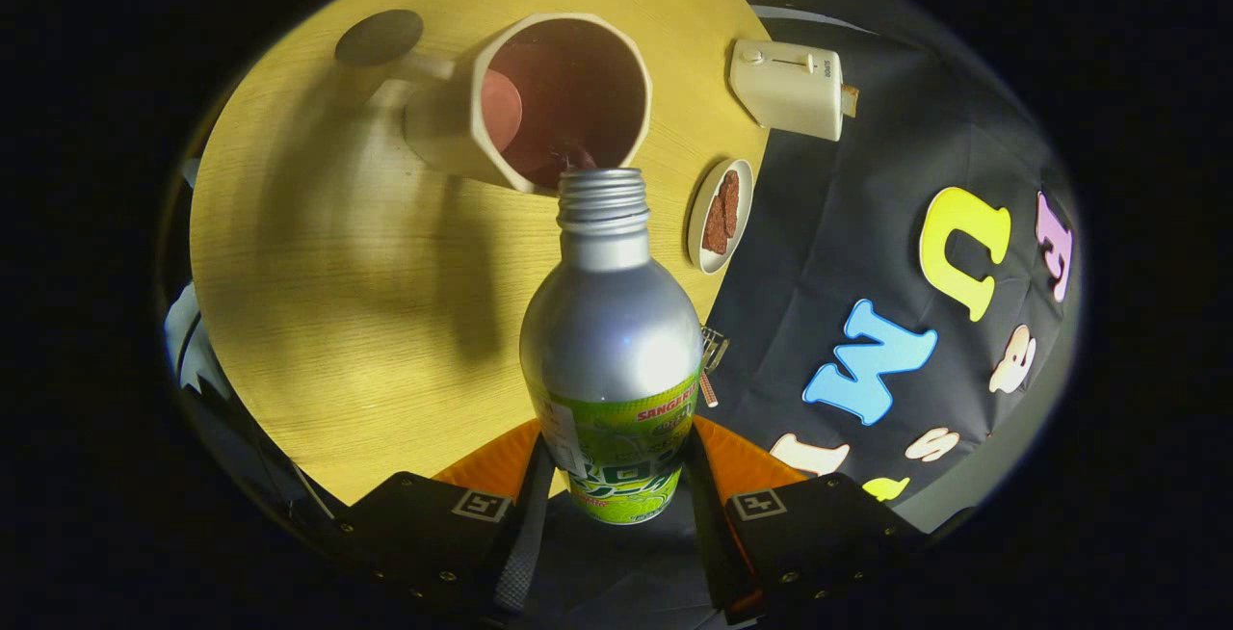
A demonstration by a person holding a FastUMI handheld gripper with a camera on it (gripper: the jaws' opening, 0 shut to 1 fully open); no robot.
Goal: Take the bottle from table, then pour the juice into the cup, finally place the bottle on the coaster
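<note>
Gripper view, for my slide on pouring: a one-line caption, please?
Gripper shut on a silver aluminium bottle, its open threaded mouth tipped at the cream faceted cup on the round wooden table.

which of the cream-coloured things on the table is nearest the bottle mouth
The cup, just beyond the bottle held in the gripper; the small plate and toaster sit farther off.

bottle (611,341) with green label, red word "SANGE…" cut off at its edge, the rest unreadable
</note>
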